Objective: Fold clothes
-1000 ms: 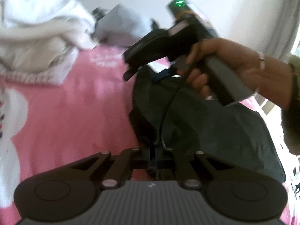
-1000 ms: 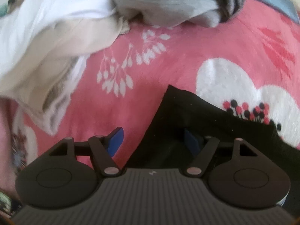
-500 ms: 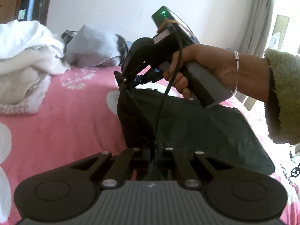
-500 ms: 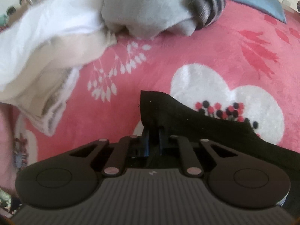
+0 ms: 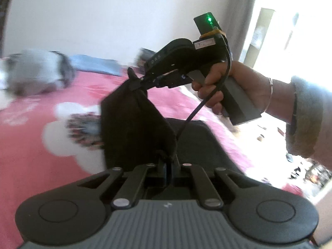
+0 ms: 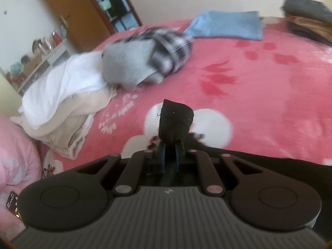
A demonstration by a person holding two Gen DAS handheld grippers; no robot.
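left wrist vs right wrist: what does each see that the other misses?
Left wrist only: the person's hand holding the right tool, and the bright doorway.
Right wrist only: the white clothes pile, the wooden door, the shelf.
Both: the black garment, pinched by both tools, the pink bedspread, the grey-plaid bundle.

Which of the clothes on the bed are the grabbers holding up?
The black garment. Both the left gripper and right gripper pinch its edge and lift it, while the white, grey and blue clothes lie untouched on the pink blanket.
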